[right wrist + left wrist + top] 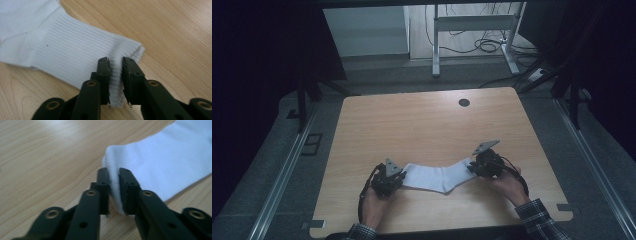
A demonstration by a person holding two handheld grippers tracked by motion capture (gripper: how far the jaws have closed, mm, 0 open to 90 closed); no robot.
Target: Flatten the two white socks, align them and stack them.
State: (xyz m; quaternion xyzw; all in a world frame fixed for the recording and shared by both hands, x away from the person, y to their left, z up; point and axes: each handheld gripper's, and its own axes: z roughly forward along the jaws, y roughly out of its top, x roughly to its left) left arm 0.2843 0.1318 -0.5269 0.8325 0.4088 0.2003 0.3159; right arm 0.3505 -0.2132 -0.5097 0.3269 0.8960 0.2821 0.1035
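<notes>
A white ribbed cotton sock point(439, 178) lies on the light wooden table point(422, 125); the left gripper point(114, 187) pinches its toe end. The right gripper point(115, 80) is clamped on its ribbed cuff.

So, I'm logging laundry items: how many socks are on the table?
1. A single white sock lies near the table's front edge, its toe end pinched in the left claw and its ribbed cuff in the right claw.

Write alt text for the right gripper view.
The right hand-held gripper pinches the ribbed cuff edge of a white sock between its two black jaws. The sock lies flat on a light wooden table.
</notes>
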